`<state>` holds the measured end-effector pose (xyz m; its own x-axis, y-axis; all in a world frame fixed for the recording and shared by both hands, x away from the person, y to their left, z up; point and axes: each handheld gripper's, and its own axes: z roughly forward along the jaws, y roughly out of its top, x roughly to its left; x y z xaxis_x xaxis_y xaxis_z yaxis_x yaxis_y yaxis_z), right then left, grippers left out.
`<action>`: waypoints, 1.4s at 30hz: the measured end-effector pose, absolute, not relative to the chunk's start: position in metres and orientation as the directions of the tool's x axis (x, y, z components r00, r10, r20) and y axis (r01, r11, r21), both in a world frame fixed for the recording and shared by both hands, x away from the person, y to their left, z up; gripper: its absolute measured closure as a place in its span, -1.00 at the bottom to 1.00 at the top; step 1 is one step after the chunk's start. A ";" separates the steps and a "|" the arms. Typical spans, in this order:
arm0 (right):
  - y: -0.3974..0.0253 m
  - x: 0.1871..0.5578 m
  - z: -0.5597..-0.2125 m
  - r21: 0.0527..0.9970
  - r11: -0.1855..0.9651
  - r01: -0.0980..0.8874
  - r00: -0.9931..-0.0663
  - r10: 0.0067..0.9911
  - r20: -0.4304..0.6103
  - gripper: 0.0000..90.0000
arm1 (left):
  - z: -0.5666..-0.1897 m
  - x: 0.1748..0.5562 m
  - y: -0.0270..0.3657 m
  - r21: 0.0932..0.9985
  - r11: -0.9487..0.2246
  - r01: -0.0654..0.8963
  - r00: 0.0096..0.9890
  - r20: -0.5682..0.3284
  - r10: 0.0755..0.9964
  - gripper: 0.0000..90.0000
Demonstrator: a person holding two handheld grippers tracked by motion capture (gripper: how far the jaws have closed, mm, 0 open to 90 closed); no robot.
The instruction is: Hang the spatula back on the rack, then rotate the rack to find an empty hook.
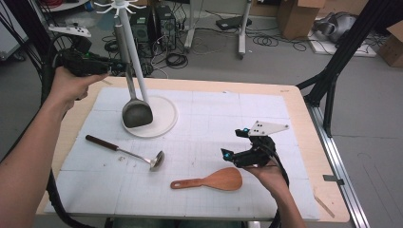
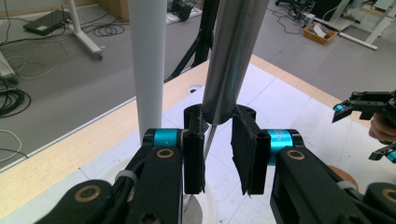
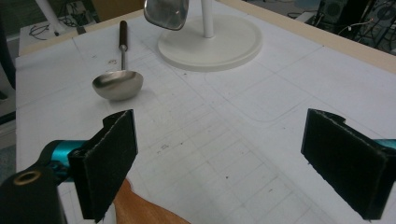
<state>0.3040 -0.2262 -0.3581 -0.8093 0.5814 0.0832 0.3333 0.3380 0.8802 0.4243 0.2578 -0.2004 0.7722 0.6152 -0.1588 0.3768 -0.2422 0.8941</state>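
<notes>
Spatula (image 1: pixel 137 113) hangs clamped in the left gripper (image 1: pixel 119 66) beside the rack pole (image 1: pixel 135 57), apparently for hooking, while the right gripper (image 1: pixel 237 142) waits wide open.

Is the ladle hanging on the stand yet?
No, the ladle lies flat on the white mat, apart from the stand.

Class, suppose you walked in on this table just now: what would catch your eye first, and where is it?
First, the metal spatula held up beside the white stand at the mat's far left, its handle between the left gripper jaws. Then the right gripper, jaws wide open, hovering near the wooden spoon at the near edge. A ladle lies between them.
</notes>
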 end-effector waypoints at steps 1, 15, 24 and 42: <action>-0.226 0.304 -0.358 0.881 0.336 0.334 -0.809 0.582 0.084 -0.78 | -0.200 0.424 0.258 0.894 -0.244 0.375 0.770 -0.154 0.619 0.65; -0.233 0.301 -0.359 0.880 0.329 0.344 -0.798 0.596 0.089 -0.78 | -0.187 0.408 0.273 0.911 -0.224 0.347 0.763 -0.135 0.632 0.67; -0.243 0.296 -0.362 0.877 0.321 0.356 -0.785 0.613 0.094 -0.78 | -0.168 0.397 0.264 0.914 -0.259 0.311 0.791 -0.098 0.604 0.87; -0.249 0.295 -0.365 0.880 0.314 0.357 -0.779 0.620 0.094 -0.78 | -0.120 0.393 0.245 0.921 -0.271 0.279 0.811 -0.075 0.580 0.99</action>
